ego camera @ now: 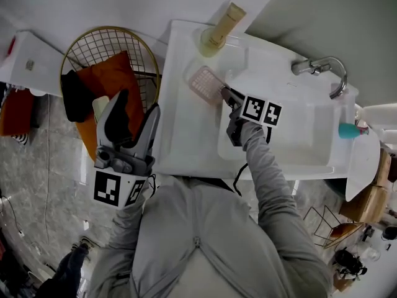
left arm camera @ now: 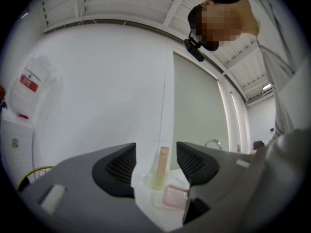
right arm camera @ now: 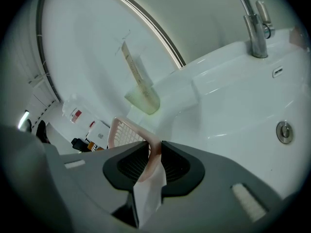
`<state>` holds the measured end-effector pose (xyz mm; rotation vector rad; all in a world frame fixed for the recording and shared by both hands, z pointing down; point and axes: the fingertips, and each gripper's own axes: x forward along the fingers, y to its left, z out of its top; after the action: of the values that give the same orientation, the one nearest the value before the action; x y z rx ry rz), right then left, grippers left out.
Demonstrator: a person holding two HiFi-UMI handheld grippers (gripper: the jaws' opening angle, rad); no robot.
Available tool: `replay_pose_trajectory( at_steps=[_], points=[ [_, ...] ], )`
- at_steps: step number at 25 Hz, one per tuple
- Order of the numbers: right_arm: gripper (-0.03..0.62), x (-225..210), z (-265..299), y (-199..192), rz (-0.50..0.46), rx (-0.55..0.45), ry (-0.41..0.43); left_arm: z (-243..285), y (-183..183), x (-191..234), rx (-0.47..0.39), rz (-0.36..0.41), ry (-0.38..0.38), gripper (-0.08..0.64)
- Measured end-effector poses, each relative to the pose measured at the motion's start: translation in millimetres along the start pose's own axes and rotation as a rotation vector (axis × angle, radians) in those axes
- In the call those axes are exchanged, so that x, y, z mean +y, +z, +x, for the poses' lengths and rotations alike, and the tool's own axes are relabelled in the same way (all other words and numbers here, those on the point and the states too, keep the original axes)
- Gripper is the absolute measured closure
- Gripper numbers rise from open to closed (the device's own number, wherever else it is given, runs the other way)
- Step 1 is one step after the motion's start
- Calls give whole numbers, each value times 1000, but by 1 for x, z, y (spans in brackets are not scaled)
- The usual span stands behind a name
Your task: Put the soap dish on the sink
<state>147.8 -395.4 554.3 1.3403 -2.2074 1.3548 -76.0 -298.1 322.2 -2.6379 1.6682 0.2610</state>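
The pink slotted soap dish (ego camera: 205, 83) lies at the back left of the white sink (ego camera: 186, 135), on its flat rim. My right gripper (ego camera: 227, 93) is shut on the dish's near edge; in the right gripper view the pink rim (right arm camera: 153, 154) is pinched between the two pads. My left gripper (ego camera: 127, 131) hangs open and empty left of the sink, over the wire basket. Its own view looks between the spread jaws at the soap dish (left arm camera: 175, 196) and the bottle (left arm camera: 160, 171).
A yellowish bottle (ego camera: 218, 31) in a clear cup stands on the rim just behind the dish. The chrome tap (ego camera: 322, 70) is at the sink's right end. A gold wire basket (ego camera: 111, 54) with orange and black cloth sits left of the sink.
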Motion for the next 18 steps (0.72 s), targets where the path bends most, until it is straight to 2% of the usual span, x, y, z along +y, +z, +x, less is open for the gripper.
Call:
replay_pose_trajectory(
  at_steps=[18],
  points=[
    [508, 9, 26, 2, -116, 57, -14, 3, -5, 8, 15, 2, 16, 276]
  ],
)
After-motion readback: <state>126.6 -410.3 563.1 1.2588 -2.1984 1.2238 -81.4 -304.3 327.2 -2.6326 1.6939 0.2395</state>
